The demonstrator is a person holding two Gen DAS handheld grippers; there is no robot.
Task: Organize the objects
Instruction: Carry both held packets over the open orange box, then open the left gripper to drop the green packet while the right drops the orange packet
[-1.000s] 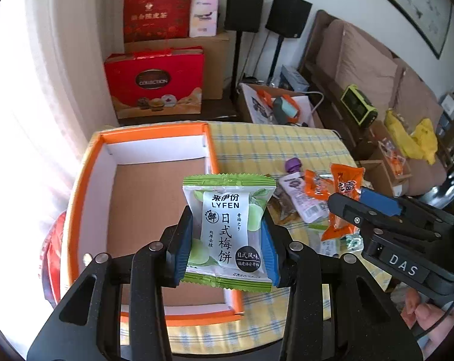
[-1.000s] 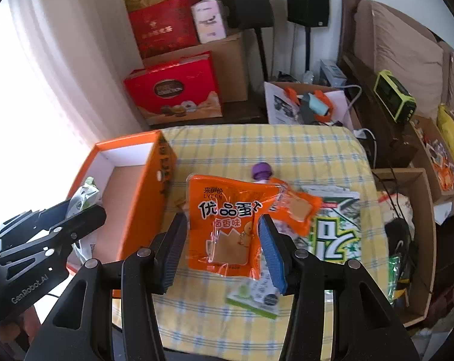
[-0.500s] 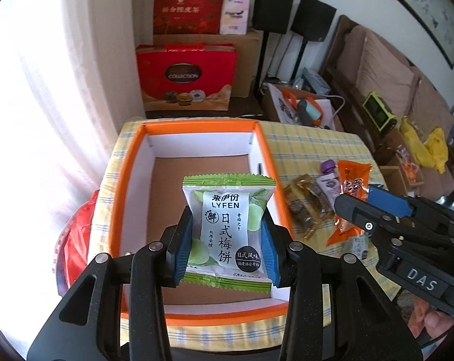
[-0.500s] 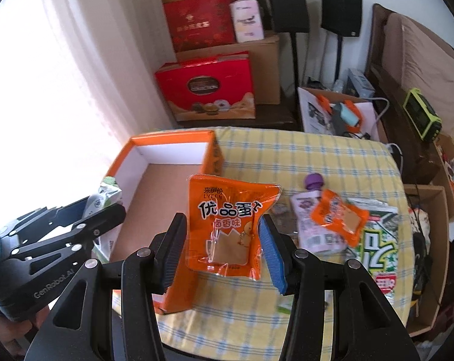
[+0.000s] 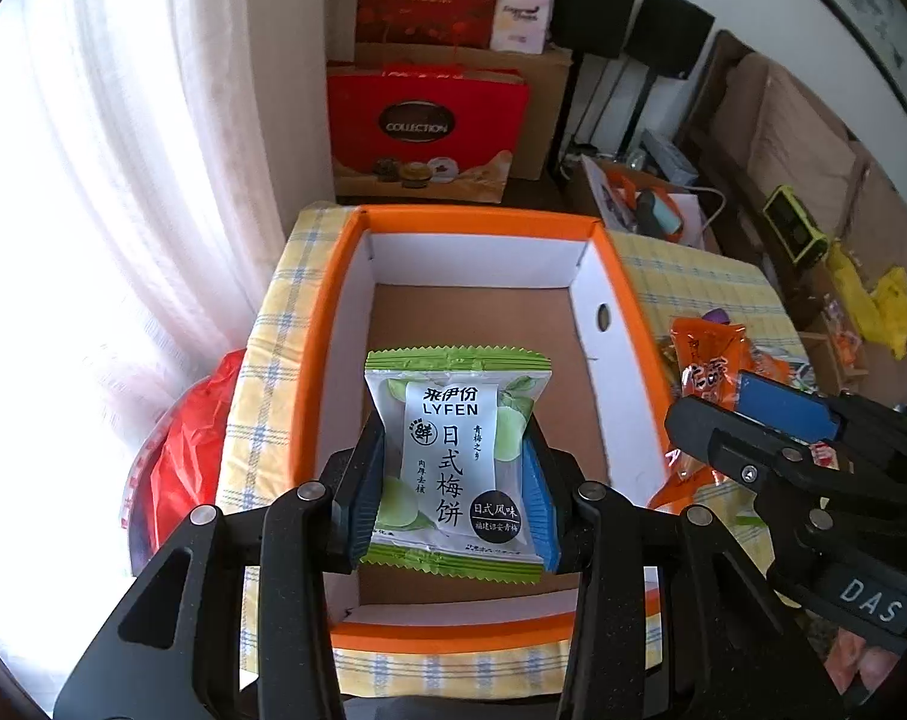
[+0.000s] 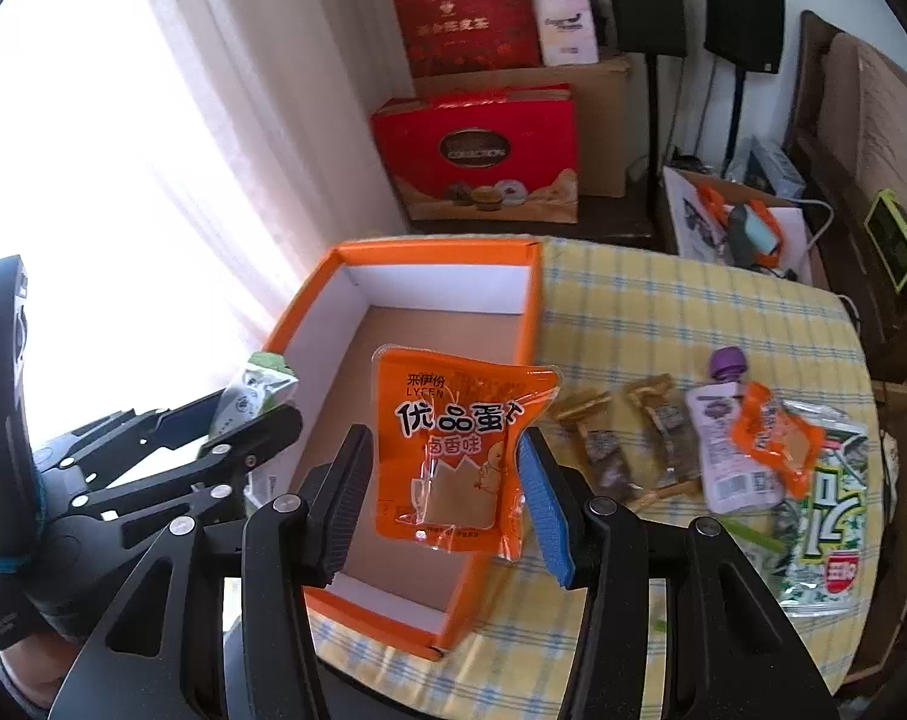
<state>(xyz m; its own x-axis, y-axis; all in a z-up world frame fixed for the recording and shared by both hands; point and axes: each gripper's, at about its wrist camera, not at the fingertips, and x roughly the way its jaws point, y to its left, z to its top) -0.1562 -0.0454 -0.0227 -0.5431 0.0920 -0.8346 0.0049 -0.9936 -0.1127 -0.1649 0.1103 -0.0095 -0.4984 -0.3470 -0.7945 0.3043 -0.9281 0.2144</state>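
Observation:
My left gripper (image 5: pixel 453 492) is shut on a green and white snack packet (image 5: pixel 456 456), held above the inside of the orange box (image 5: pixel 609 276), whose brown floor is bare. My right gripper (image 6: pixel 447 498) is shut on an orange snack packet (image 6: pixel 459 450), which hangs over the box's right wall (image 6: pixel 528 324). In the left wrist view the right gripper (image 5: pixel 771 420) comes in from the right with its orange packet (image 5: pixel 702 360). Seen from the right wrist, the left gripper (image 6: pixel 237 420) sits at the left with its green packet (image 6: pixel 255 387).
On the yellow checked tablecloth (image 6: pixel 663 312), right of the box, lie two brown wrapped snacks (image 6: pixel 603 456), a purple-capped pouch (image 6: pixel 723 438), a small orange packet (image 6: pixel 774 438) and a green and white bag (image 6: pixel 831 516). Red gift boxes (image 5: pixel 426 126) stand behind the table; a curtain hangs left.
Both grippers have moved left with their packets. The green packet now hangs over the middle of the box, and the orange packet has come from above the tablecloth to the box's right wall.

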